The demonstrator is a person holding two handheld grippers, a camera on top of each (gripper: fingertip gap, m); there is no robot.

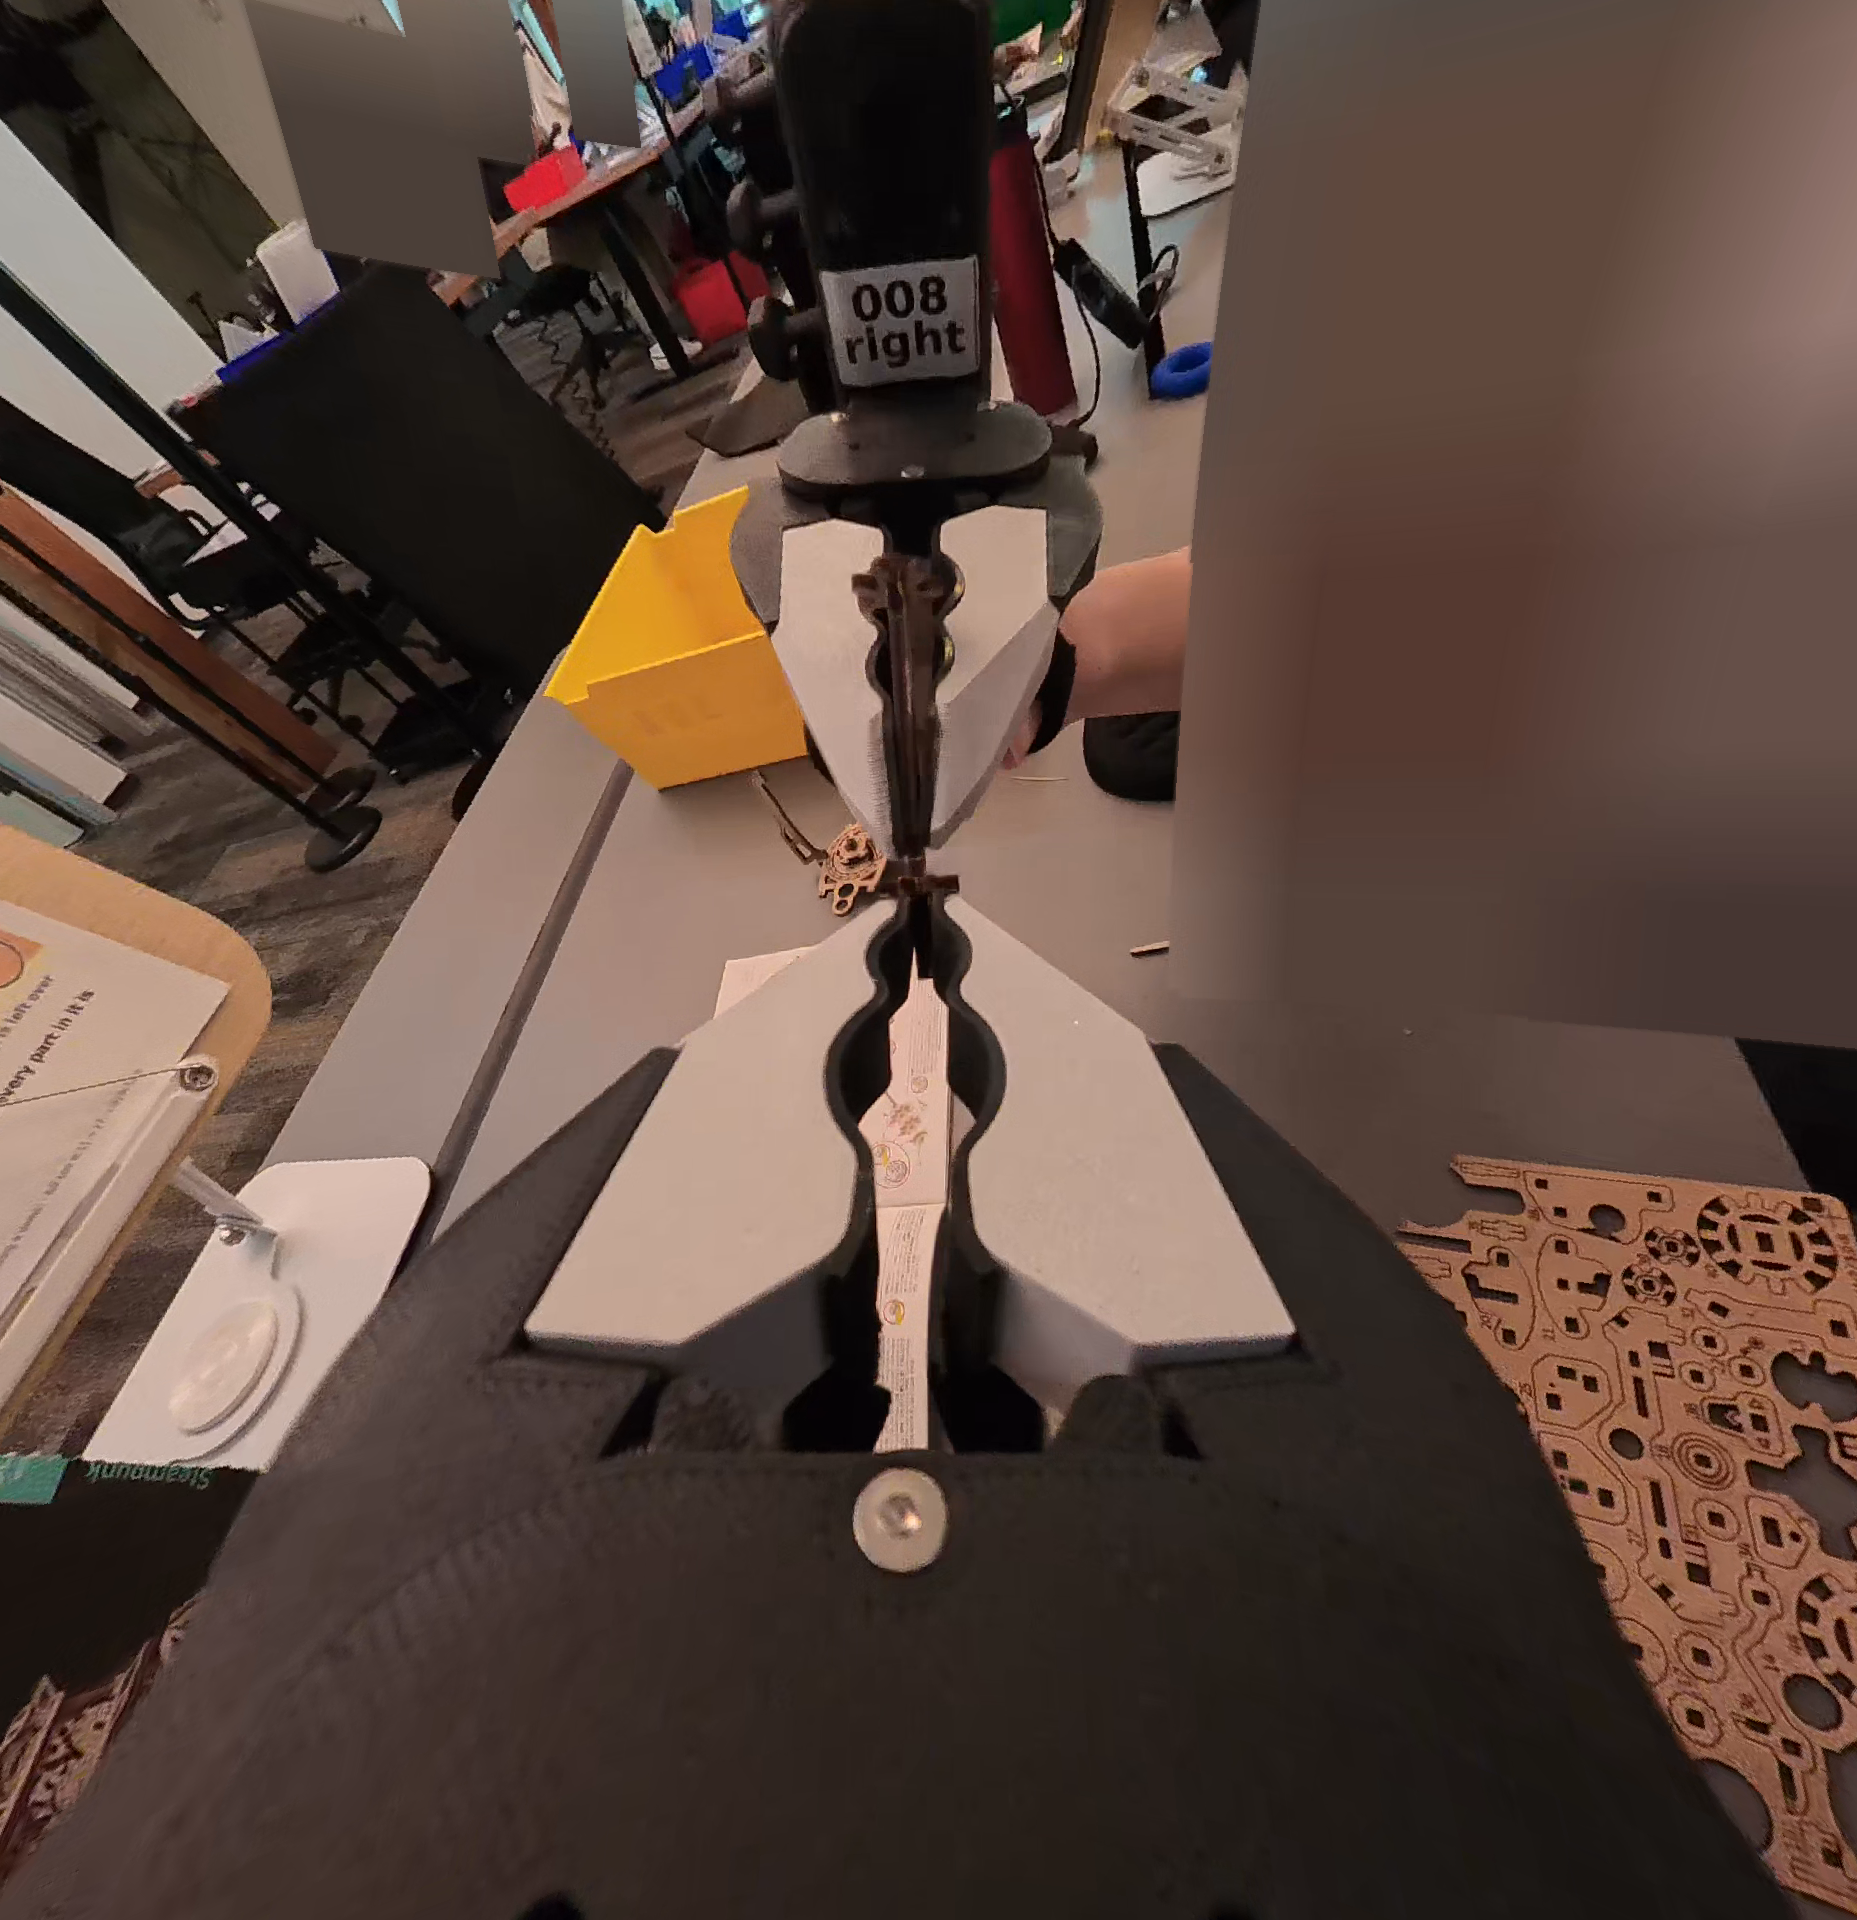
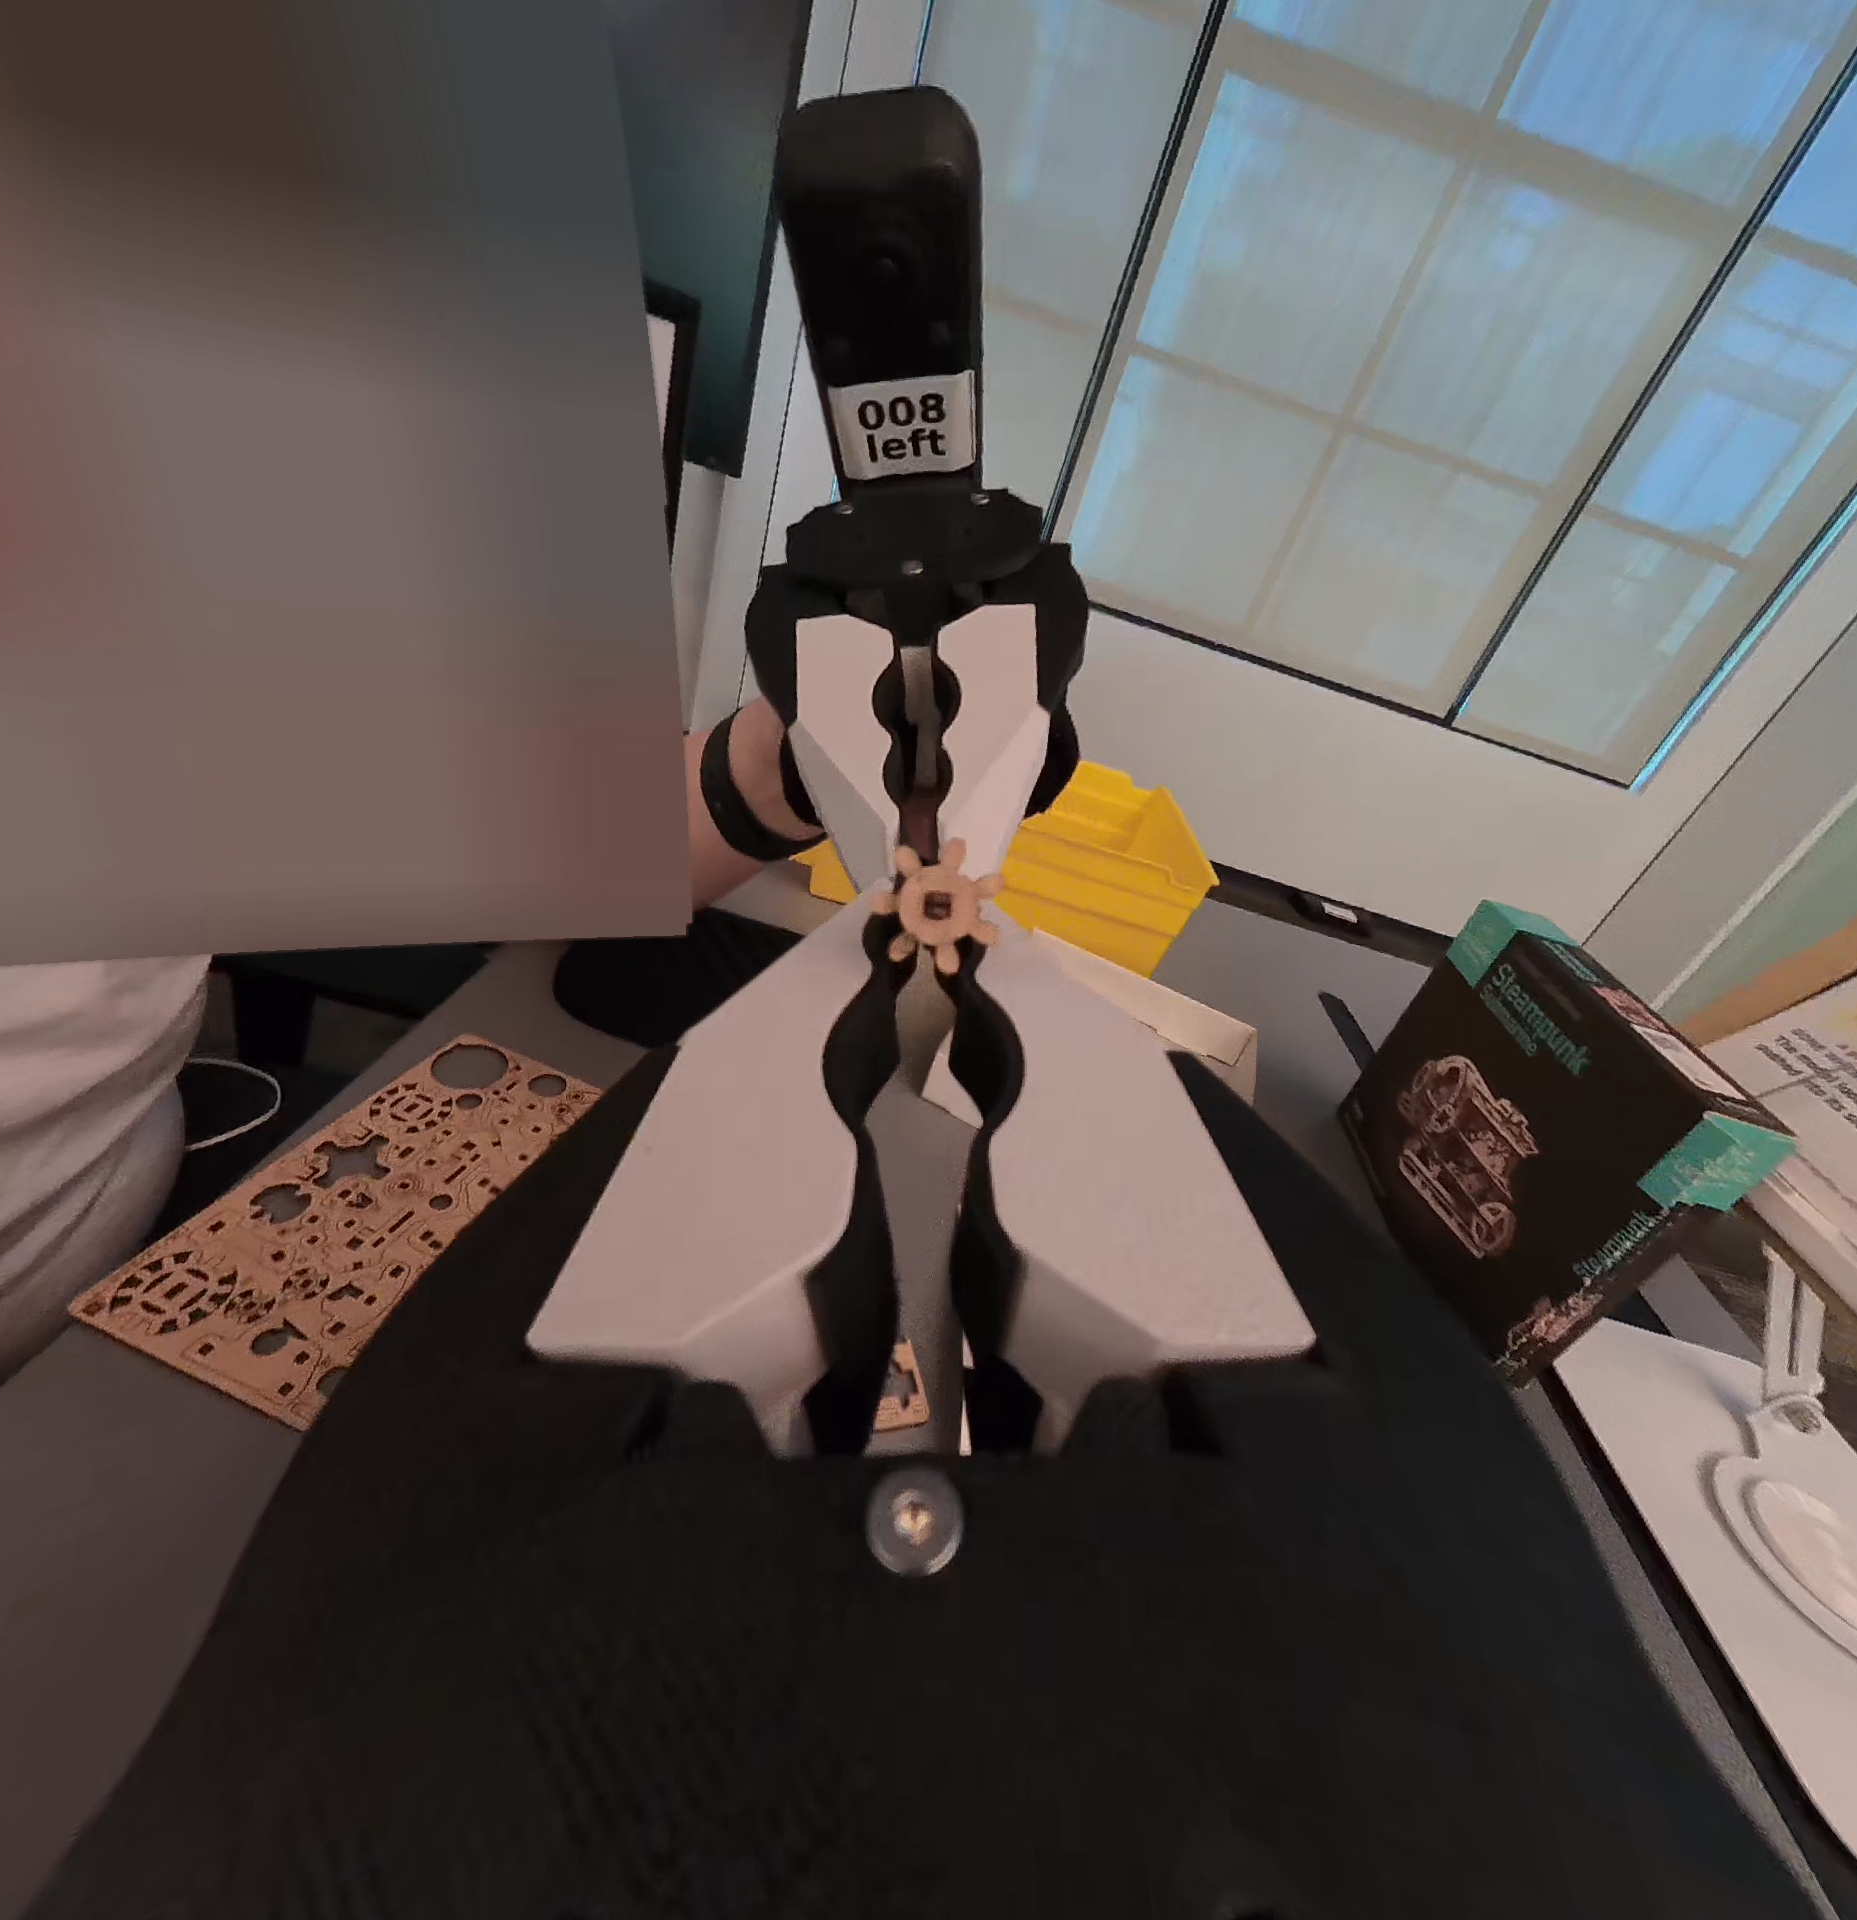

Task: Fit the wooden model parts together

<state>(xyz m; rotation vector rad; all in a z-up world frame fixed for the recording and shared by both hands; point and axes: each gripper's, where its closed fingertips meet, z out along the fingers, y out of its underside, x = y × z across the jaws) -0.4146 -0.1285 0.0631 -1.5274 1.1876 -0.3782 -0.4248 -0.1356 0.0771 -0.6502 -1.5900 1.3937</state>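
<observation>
My two grippers meet tip to tip above the grey table (image 1: 633, 935). My left gripper (image 1: 919, 923) is shut on a short dark wooden piece; it also shows in the right wrist view (image 2: 916, 831). My right gripper (image 2: 929, 951) is shut; in the left wrist view (image 1: 908, 847) a long thin wooden strip (image 1: 903, 675) sits edge-on between its fingers. A small pale wooden gear (image 2: 929, 906) with a square hole sits exactly between the two sets of tips, facing the right camera. I cannot tell which gripper carries the gear.
A punched wooden parts sheet (image 1: 1682, 1455) lies on the table, also in the right wrist view (image 2: 321, 1226). A small wooden sub-assembly (image 1: 851, 868) lies by a yellow bin (image 1: 685, 675). The black kit box (image 2: 1558, 1132), an instruction sheet (image 1: 913, 1091) and a white magnifier stand (image 1: 238, 1340) are nearby. The grippers are tip to tip, or close to it.
</observation>
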